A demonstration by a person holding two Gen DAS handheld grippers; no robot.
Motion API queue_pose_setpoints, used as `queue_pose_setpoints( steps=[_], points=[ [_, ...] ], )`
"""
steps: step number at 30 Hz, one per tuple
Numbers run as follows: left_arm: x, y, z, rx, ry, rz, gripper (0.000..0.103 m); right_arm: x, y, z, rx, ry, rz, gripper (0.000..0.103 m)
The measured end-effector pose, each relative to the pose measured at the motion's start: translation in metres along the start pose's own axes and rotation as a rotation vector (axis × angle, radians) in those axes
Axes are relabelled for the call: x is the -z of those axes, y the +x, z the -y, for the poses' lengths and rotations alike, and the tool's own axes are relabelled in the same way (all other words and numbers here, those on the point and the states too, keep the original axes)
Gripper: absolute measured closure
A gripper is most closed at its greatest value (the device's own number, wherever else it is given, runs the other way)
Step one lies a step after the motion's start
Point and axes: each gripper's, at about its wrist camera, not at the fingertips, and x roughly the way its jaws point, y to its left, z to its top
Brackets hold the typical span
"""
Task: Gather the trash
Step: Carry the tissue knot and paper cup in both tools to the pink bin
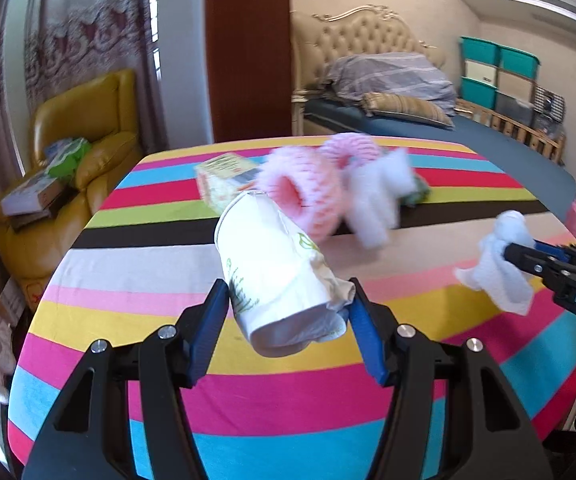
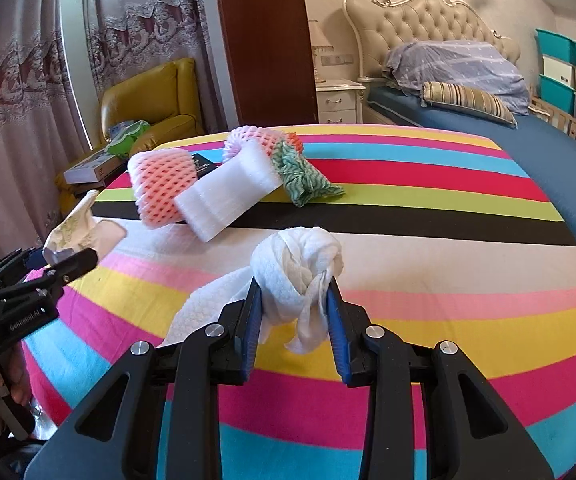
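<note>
left tool: pinching crushed paper cup, rim pointing away | right tool: pinching white tissue wad | remaining trash: pink foam nets beyond both, left nearer

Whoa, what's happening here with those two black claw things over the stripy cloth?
A person is clearing rubbish off a table under a bright striped cloth, with a hand-held claw in each hand. The left gripper is clamped on a crushed white paper cup, held above the cloth. The right gripper grips a wadded white paper towel. Left on the table: pink foam fruit nets, a white foam sheet and a crumpled green rag.
</note>
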Motion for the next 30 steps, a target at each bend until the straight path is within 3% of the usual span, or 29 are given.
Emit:
queue_pose_setpoints(
  steps=[17,30],
  points=[
    [-0.006,-0.04,0.06,0.089,0.145,0.076,0.045,0.018,-0.062,0.012,0.039,-0.042,0.089,0.07],
    [-0.023,-0.05,0.111,0.171,0.221,0.116,0.045,0.027,-0.105,0.047,0.109,-0.011,0.151,0.07]
  ],
)
